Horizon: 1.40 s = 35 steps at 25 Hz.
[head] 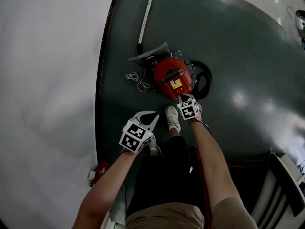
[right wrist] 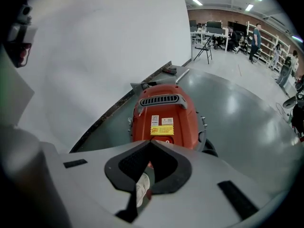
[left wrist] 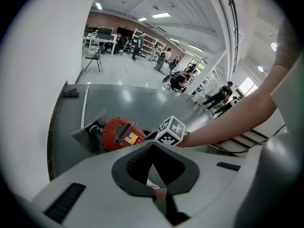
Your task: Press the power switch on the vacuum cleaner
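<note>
— While looking down from the head view, where to find the vacuum cleaner (head: 172,78)?
— Centre of frame, red, lying on the dark grey floor (head: 238,42), directly above the right gripper (head: 183,98) and very near its tips; cannot tell whether touching.
— And in the right gripper view?
— Fills the middle, straight beyond the tips, yellow label (right wrist: 162,130) facing up, vent grille (right wrist: 160,99) toward the top.
— Right jaws?
— Pressed together, clamping nothing; only a white shoe (right wrist: 142,190) visible through the gap behind them.
— Left gripper (head: 153,116)?
— Lower left of the vacuum cleaner, apart from it, jaws likewise closed on nothing. White cord (head: 139,80) coiled just left of the red body, black hose (head: 205,78) at its right.
</note>
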{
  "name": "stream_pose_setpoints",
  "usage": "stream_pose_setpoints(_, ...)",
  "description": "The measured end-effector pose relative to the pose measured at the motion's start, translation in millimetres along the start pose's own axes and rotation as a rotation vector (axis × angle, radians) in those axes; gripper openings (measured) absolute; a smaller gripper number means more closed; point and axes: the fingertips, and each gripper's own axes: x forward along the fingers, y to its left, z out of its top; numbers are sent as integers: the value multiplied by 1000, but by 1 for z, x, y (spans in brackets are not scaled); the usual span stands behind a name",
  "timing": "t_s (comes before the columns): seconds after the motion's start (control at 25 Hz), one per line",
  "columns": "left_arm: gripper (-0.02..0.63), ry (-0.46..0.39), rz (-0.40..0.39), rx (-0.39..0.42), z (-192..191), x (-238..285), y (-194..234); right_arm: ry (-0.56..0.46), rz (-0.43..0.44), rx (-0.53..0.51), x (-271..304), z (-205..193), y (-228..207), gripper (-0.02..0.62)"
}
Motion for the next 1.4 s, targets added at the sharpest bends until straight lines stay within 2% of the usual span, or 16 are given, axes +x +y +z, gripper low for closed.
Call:
stream_pose_setpoints(0.28, 3, 5, 23, -19, -4, 15, 30, 44, -27, 28, 38, 10, -6, 9)
stream_pose_setpoints(0.56, 3, -15, 39, -24, -1, 10, 50, 121, -54, 43, 59, -5, -7, 9)
stream_pose_setpoints(0.8, 3, -7, 48, -57, -7, 9, 61, 133, -81, 48, 65, -6, -4, 11)
stream_pose_setpoints(0.92, 3, -2, 42, -56, -8, 12, 60, 159, -88, 95, 70, -14, -5, 11)
stream_pose_setpoints(1.04, 3, 7, 24, -22, -5, 13, 52, 154, -122, 159, 79, -15, -15, 9)
stream_pose_setpoints(1.2, 3, 19, 10, 26, 5, 2, 40, 200, -117, 289, 71, -13, -14, 9)
stream_pose_setpoints(1.28, 3, 7, 9, 54, 19, -8, 36, 157, -104, 302, 55, -1, -18, 9)
stream_pose_setpoints(1.4, 3, -27, 8, 79, 41, -25, 31, 67, -86, 268, 21, 15, -19, 9)
